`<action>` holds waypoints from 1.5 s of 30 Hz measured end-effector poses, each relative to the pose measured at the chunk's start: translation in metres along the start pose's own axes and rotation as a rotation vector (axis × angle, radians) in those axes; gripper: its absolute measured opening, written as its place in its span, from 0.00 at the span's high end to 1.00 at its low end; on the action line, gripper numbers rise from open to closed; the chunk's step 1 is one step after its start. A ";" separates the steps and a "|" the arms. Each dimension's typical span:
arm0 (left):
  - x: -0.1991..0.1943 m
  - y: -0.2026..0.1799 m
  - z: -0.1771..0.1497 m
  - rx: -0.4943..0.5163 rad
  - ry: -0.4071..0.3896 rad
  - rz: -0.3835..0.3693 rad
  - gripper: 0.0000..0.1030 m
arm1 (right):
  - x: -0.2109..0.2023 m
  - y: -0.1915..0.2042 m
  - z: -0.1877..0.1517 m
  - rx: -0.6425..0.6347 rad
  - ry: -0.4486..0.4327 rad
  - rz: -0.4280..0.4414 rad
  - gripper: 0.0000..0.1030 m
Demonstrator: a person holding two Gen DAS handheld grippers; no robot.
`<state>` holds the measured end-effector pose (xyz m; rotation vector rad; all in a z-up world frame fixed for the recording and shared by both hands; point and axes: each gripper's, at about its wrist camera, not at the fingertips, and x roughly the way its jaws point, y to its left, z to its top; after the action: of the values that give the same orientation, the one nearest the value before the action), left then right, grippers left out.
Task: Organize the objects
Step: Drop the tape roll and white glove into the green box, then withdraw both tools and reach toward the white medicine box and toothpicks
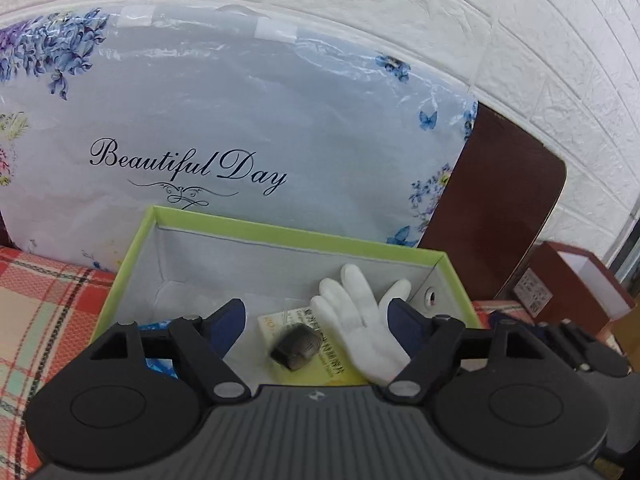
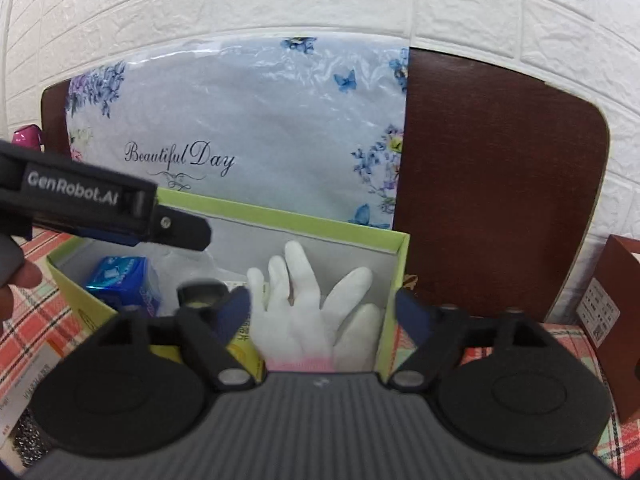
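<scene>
An open box with a green rim (image 1: 280, 236) and grey lining sits on a plaid cloth. In it lie a white glove (image 1: 360, 312), a small dark object (image 1: 296, 348) on a yellow packet (image 1: 320, 376), and a blue tissue pack (image 1: 160, 364). My left gripper (image 1: 316, 308) hangs open over the box, with the dark object below its fingers and untouched. My right gripper (image 2: 322, 296) is open above the glove (image 2: 304, 312), its right finger outside the box wall (image 2: 394, 280). The right wrist view also shows the left gripper's fingertip (image 2: 192, 232) over the blue pack (image 2: 124, 280).
A plastic-wrapped floral pillow reading "Beautiful Day" (image 1: 240, 120) leans behind the box against a dark brown board (image 2: 500, 200) and a white brick wall. A red-brown carton (image 2: 616, 320) stands at the right. A hand (image 2: 16, 284) shows at the left edge, over the plaid cloth (image 1: 40, 300).
</scene>
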<state>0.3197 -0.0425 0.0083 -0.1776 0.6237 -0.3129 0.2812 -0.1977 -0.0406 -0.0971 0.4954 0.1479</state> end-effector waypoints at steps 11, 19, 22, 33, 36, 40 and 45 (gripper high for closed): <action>-0.062 -0.017 0.001 0.037 -0.005 0.094 0.21 | -0.071 -0.006 0.012 0.033 -0.109 0.010 0.00; -0.129 -0.037 -0.027 0.077 -0.038 0.116 0.21 | -0.140 0.004 0.004 0.053 -0.161 -0.009 0.00; -0.149 -0.043 -0.042 0.099 -0.058 0.130 0.21 | -0.164 0.010 -0.009 0.056 -0.164 -0.027 0.00; -0.178 -0.031 -0.103 0.068 0.009 0.184 0.21 | -0.214 0.033 -0.074 0.118 -0.119 -0.027 0.00; -0.180 -0.025 -0.117 0.055 0.039 0.193 0.21 | -0.221 0.041 -0.089 0.112 -0.101 -0.042 0.00; -0.182 -0.016 -0.136 0.041 0.079 0.214 0.21 | -0.226 0.048 -0.106 0.123 -0.063 -0.033 0.00; -0.184 0.004 -0.160 0.010 0.134 0.235 0.21 | -0.228 0.056 -0.126 0.153 -0.012 -0.007 0.00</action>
<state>0.0835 0.0124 -0.0201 -0.0733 0.7682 -0.1016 0.0153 -0.1856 -0.0447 0.0515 0.4925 0.1032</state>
